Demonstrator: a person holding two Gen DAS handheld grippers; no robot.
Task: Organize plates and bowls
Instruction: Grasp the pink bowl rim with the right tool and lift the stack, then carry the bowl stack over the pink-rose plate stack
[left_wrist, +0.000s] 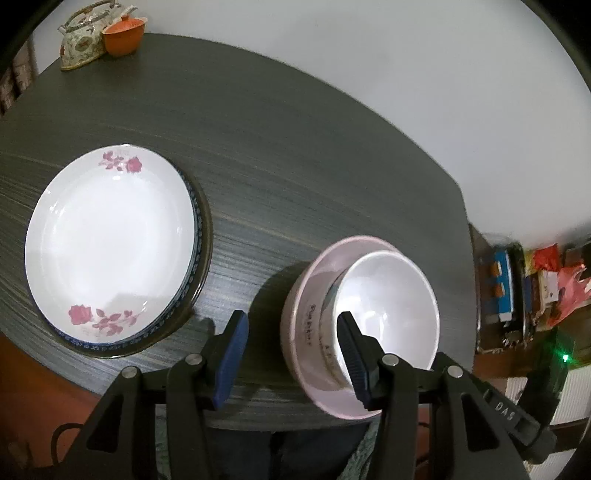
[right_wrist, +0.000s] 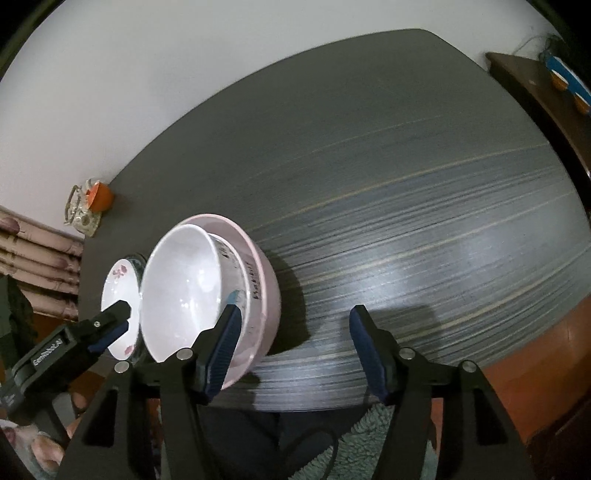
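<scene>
Bowls: the white bowl (left_wrist: 388, 306) is sitting nested in the pink bowl (left_wrist: 314, 295), straddled by the left hand-held gripper (left_wrist: 291, 354), fingers spread wide, gripping nothing. Right hand-held gripper (right_wrist: 291, 350) is gaping open beside them, empty. Further left, the rose plate (left_wrist: 110, 243) is resting on a blue-rimmed plate (left_wrist: 197, 236) on the surface (left_wrist: 295, 147).
</scene>
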